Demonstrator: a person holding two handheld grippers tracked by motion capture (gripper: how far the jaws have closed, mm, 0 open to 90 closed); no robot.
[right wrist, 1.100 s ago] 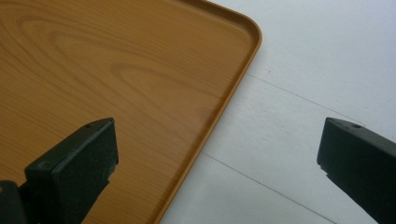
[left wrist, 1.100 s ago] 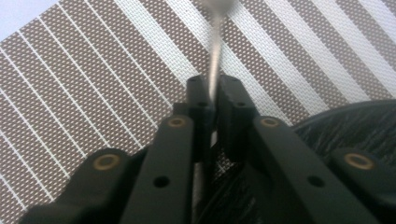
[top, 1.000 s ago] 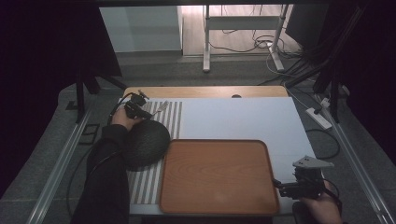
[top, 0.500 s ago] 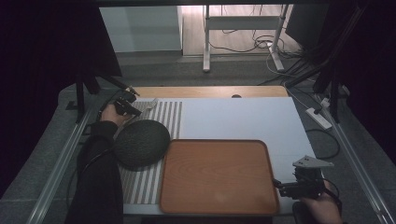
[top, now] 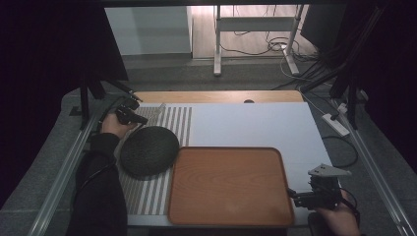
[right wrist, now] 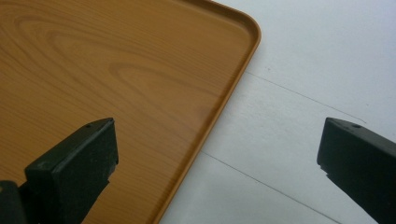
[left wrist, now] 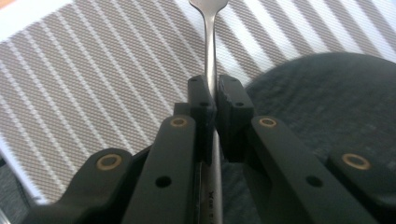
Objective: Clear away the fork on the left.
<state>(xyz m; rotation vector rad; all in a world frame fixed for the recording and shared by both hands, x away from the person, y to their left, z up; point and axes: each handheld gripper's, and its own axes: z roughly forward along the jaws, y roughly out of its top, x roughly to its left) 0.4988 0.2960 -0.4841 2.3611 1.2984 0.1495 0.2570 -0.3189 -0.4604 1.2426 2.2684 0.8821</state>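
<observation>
The left gripper (left wrist: 211, 100) pinches the handle of a metal fork (left wrist: 210, 56), jaws pressed tight on either side of it. It holds the fork above the striped placemat (top: 174, 123), at the far left corner beyond the dark round bowl (top: 149, 150). The bowl sits on that mat, touching the left rim of the wooden tray (top: 228, 150), and lies between the fork and the tray. At the tray's near right corner the right gripper (right wrist: 217, 154) hovers with jaws spread wide, nothing between them, straddling the tray's edge and the white tabletop (top: 255, 123).
</observation>
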